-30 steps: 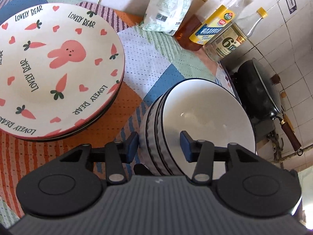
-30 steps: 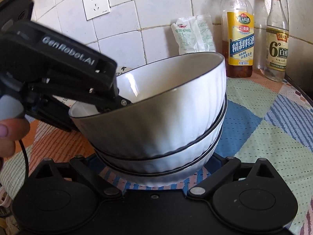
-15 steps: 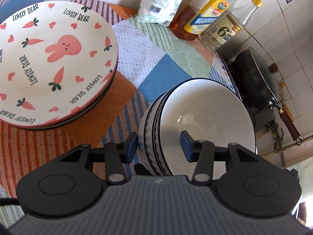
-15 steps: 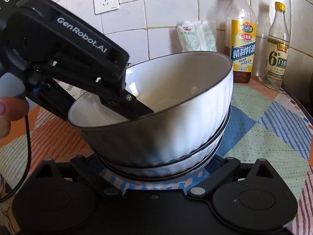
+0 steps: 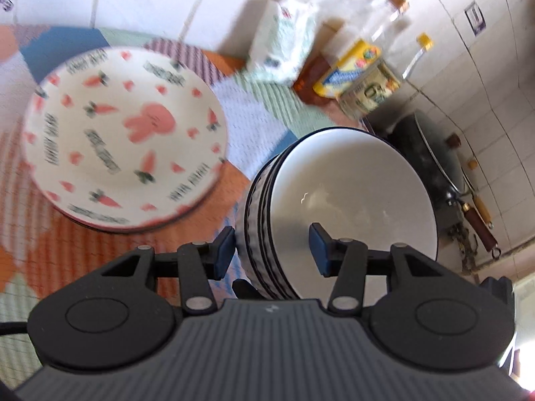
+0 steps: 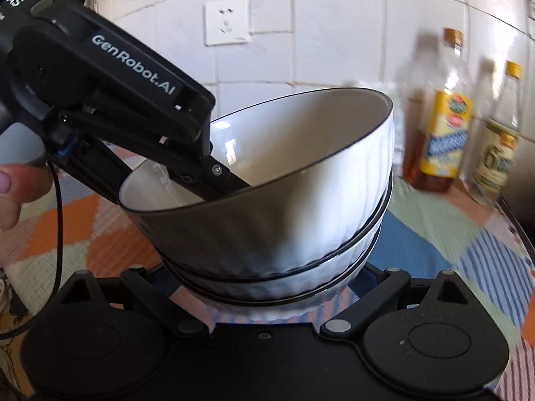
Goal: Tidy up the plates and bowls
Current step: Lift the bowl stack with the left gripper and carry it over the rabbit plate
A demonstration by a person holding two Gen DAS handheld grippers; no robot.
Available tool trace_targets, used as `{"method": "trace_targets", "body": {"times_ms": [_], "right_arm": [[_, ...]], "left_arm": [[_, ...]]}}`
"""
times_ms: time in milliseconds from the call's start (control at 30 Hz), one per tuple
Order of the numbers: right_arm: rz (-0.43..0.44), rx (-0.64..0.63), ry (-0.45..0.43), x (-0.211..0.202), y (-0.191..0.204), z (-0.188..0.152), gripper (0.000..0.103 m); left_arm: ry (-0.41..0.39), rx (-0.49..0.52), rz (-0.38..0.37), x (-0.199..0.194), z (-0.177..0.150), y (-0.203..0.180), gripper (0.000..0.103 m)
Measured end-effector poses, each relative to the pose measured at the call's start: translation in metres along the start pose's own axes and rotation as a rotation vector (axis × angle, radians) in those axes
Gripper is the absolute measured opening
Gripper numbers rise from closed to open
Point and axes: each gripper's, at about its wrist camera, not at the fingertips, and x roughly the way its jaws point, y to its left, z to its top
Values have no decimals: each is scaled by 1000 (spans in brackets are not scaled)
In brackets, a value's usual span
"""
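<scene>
While the left gripper (image 5: pixel 271 250) clamps the rim of three stacked, ribbed white bowls (image 5: pixel 344 207), the right gripper's (image 6: pixel 267 287) jaw state is hidden beneath them.

Three white bowls (image 6: pixel 284 207) with dark rims sit nested in one stack near the middle, and at least two plates lie stacked at far left, the top one a rabbit-print plate (image 5: pixel 123 137). Two bottles stand at far right: a yellow-labelled bottle (image 6: pixel 438 133) and a clear bottle (image 6: pixel 498 143). One white bag (image 5: pixel 284 46), one black wok (image 5: pixel 431 163) and one wall socket (image 6: pixel 227 20) complete the count.
</scene>
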Motion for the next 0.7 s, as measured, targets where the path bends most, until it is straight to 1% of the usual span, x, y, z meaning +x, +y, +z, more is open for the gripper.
{"method": "trace_targets", "body": {"times_ms": [200, 300, 400, 500, 567, 700], "right_arm": [[72, -24, -46, 18, 16, 27, 100], [101, -43, -62, 31, 23, 38, 100], [129, -61, -70, 43, 27, 46, 100], [139, -100, -85, 54, 31, 50, 100], [151, -107, -82, 60, 36, 51, 100], [171, -98, -60, 82, 30, 55, 100]], "left_arm": [[-78, -27, 57, -29, 17, 18, 46], [-104, -41, 85, -39, 26, 29, 47], [-105, -32, 94, -45, 37, 41, 47], [-103, -40, 96, -48, 47, 52, 47], [-108, -32, 112, -46, 50, 55, 47], [-97, -59, 134, -37, 59, 68, 47]]}}
